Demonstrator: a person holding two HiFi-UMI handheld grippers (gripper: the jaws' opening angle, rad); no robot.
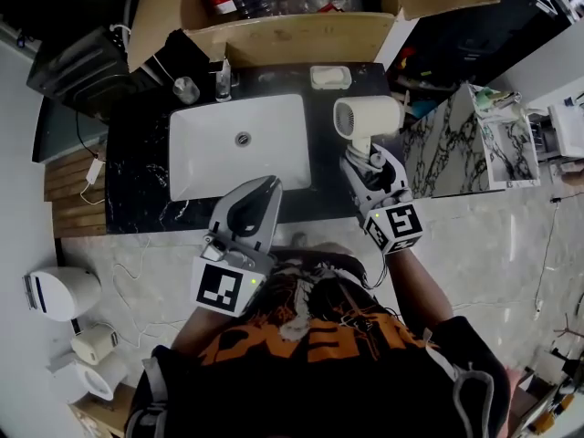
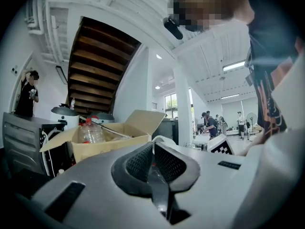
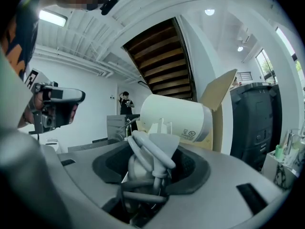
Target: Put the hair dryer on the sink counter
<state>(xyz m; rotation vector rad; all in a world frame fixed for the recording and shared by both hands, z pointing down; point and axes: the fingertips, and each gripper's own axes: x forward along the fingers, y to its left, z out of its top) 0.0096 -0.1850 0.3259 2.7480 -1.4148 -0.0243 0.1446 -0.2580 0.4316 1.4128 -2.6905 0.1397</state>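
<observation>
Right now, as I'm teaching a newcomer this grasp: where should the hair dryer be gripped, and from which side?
Take the hair dryer by its slim handle, from the person's side, as the right gripper does; its barrel is wide and round, the cord folded against the handle.

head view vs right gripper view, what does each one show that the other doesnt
Only the head view: the white sink basin set in the black counter, and the soap dish behind the basin.

Only the right gripper view: up close, the grey cord and plug bunched with the handle between the jaws, and the wooden staircase overhead.

Both: the white hair dryer gripped by the right gripper, the open cardboard box beyond it, and the left gripper.
</observation>
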